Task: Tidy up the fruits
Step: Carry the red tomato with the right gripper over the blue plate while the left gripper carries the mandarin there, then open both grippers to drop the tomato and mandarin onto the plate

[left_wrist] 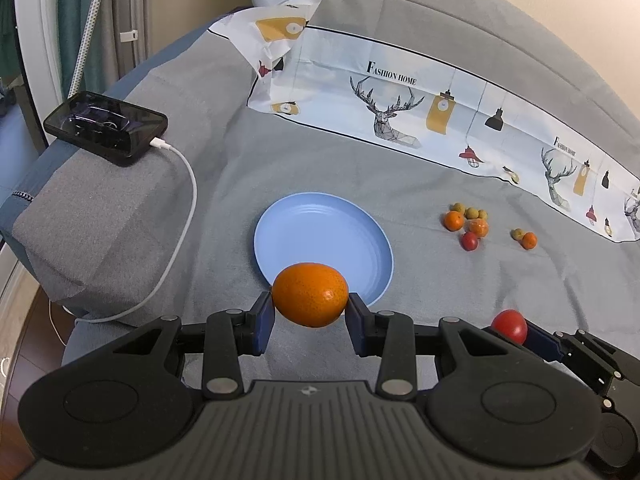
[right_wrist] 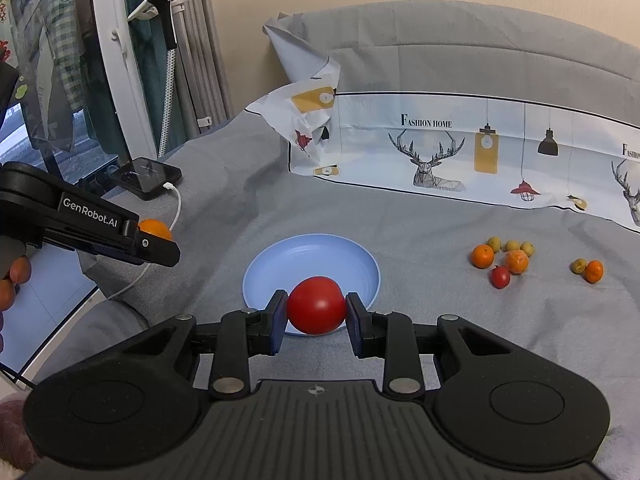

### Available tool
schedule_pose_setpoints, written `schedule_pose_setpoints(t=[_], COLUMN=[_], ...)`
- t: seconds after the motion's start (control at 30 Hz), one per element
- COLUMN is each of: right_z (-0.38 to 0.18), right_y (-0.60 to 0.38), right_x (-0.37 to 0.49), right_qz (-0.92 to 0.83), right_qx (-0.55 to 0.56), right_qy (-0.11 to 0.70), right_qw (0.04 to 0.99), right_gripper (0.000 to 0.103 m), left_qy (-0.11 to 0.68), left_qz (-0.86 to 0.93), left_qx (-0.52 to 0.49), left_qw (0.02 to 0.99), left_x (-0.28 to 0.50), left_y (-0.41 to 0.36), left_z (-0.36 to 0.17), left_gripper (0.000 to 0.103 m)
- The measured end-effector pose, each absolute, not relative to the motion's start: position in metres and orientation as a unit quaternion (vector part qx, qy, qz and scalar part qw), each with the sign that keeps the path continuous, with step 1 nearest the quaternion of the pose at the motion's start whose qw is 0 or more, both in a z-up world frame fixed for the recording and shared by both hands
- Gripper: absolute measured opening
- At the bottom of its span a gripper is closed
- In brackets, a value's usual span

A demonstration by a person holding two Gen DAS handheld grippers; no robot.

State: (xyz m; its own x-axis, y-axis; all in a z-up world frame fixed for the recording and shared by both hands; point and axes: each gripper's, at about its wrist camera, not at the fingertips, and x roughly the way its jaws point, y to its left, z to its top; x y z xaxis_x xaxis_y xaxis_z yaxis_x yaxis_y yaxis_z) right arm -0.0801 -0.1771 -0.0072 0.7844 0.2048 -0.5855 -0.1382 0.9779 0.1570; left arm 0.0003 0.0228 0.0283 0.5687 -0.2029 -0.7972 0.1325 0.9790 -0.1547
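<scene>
Now your left fingers (left_wrist: 310, 309) clamp an orange (left_wrist: 309, 294), your right fingers (right_wrist: 316, 314) clamp a tomato (right_wrist: 316, 305), both above the blue plate (left_wrist: 320, 224).

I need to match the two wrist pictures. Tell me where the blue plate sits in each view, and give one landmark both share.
Left wrist: blue plate at centre, just beyond the orange.
Right wrist: plate at centre, behind the red tomato.
Shared landmark: deer-print cloth beyond it.
</scene>
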Motion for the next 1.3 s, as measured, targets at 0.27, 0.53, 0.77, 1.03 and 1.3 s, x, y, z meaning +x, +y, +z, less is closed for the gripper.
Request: schedule_pose_setpoints(t=[0.27, 0.53, 0.77, 1.03, 1.3], right_z=[-0.014, -0.031, -0.049, -0.075, -0.102], right_y=[-0.176, -0.174, -0.174, -0.175, -0.172], right_x=[-0.061, -0.028, 0.005, 0.04, 0.071], right_qz=[0.089, 0.091, 0.098, 0.1, 0.105], right_qx=[0.058, 0.062, 0.063, 0.068, 0.067], right_qy=[0.324, 0.343, 0.361, 0.385, 0.414], right_qw=[0.94, 0.933, 0.925, 0.915, 0.902], right_gripper=[0.032, 0.032, 0.032, 0.032, 0.032], left_qy=[0.463, 0.472, 0.487, 0.509, 0.533], left_qz=[-0.091, -0.092, -0.086, -0.074, -0.063], left_qx=[-0.029, -0.018, -0.013, 0.006, 0.021], left_qw=[0.881, 0.877, 0.869, 0.858, 0.844], left_x=[0.024, 0.059, 0.096, 0.133, 0.16], left_y=[0.019, 0.007, -0.003, -0.011, -0.019], left_z=[0.02, 0.007, -0.012, -0.043, -0.077], left_gripper=[0.043, 0.043, 0.043, 0.043, 0.043])
